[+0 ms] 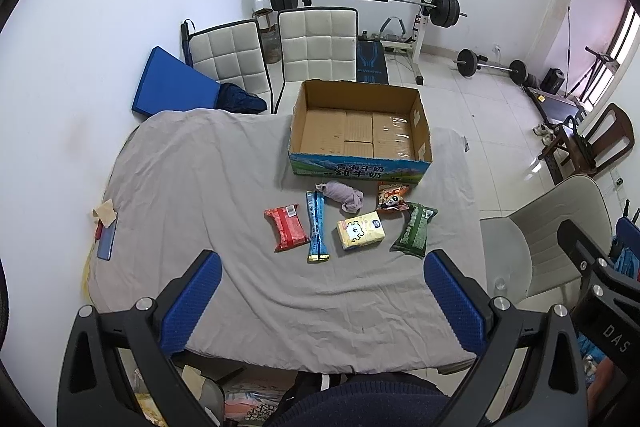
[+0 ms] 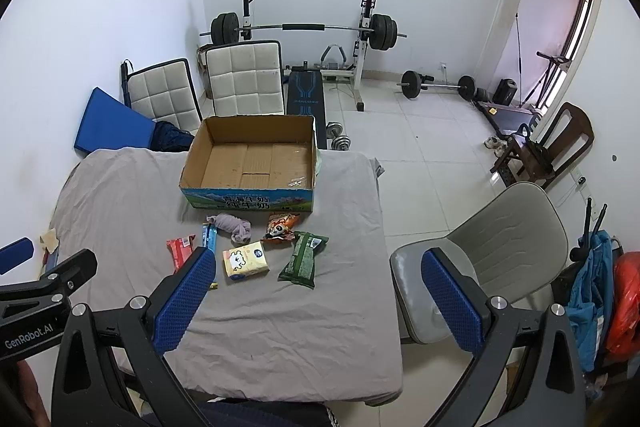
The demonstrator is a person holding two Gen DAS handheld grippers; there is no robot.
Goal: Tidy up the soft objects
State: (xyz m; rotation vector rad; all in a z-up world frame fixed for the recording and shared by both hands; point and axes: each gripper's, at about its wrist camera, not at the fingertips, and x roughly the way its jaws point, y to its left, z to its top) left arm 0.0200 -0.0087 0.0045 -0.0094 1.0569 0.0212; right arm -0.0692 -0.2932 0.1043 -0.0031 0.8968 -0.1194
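An open, empty cardboard box (image 1: 360, 131) (image 2: 252, 157) stands on the grey-clothed table (image 1: 192, 179) (image 2: 120, 195). In front of it lie a red pack (image 1: 286, 227) (image 2: 180, 251), a blue stick pack (image 1: 317, 225) (image 2: 209, 235), a rolled purple cloth (image 1: 344, 195) (image 2: 236, 225), a yellow tissue pack (image 1: 360, 230) (image 2: 244, 259), a panda snack bag (image 1: 392, 198) (image 2: 280, 227) and a green pack (image 1: 414, 230) (image 2: 303, 259). My left gripper (image 1: 324, 291) is open and empty above the table's near edge. My right gripper (image 2: 320, 287) is open and empty, to the right of the left one.
Two white padded chairs (image 1: 316, 43) (image 2: 244, 83) stand behind the table. A grey chair (image 1: 560, 239) (image 2: 500, 247) is at the right. A phone and paper (image 1: 105, 231) lie at the table's left edge. A weight bench and barbells (image 2: 304, 31) stand at the far wall.
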